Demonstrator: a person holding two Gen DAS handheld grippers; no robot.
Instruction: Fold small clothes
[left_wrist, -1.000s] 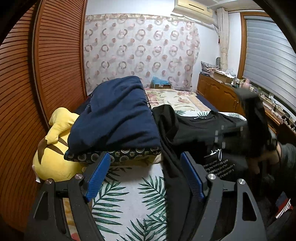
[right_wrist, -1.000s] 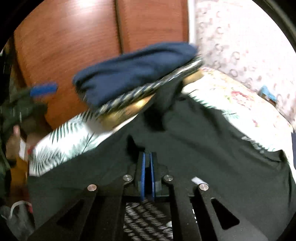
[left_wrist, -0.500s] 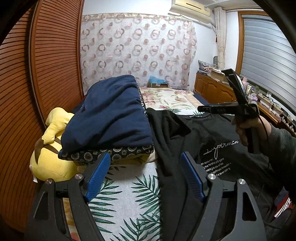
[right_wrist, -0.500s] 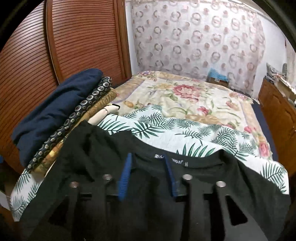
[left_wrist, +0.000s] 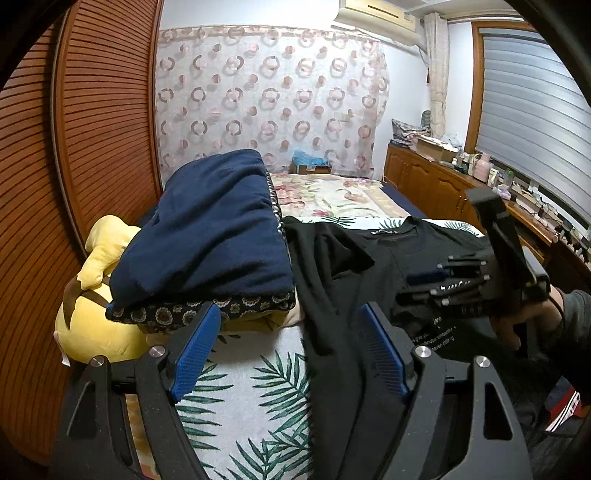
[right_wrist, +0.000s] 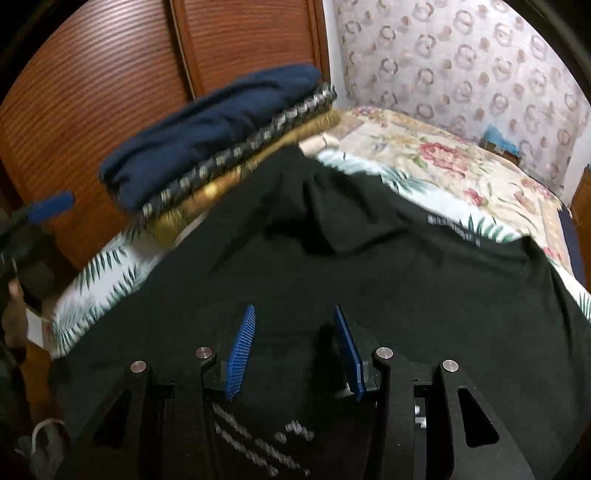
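Note:
A black T-shirt (left_wrist: 369, 266) with white print lies spread on the bed, its left sleeve bunched and its collar (right_wrist: 452, 230) at the far side. My left gripper (left_wrist: 290, 310) stands open at the shirt's left edge; dark cloth runs under its right finger (left_wrist: 382, 354) and the pads press nothing. My right gripper (right_wrist: 294, 310) hangs low over the shirt's chest, jaws partly apart and empty, cloth beneath them. In the left wrist view the right gripper (left_wrist: 443, 280) hovers above the print, held by a hand (left_wrist: 532, 321).
A stack of folded clothes (left_wrist: 207, 236), navy on top, lies left of the shirt beside a yellow plush toy (left_wrist: 92, 295). A palm-leaf sheet (left_wrist: 258, 387) covers the bed. Slatted wooden doors (left_wrist: 92, 129) stand at the left, a cluttered wooden cabinet (left_wrist: 436, 184) at the right.
The right gripper's jaws went from shut to partly apart. It rose off the shirt, then came back down low over the chest print. The left gripper kept still.

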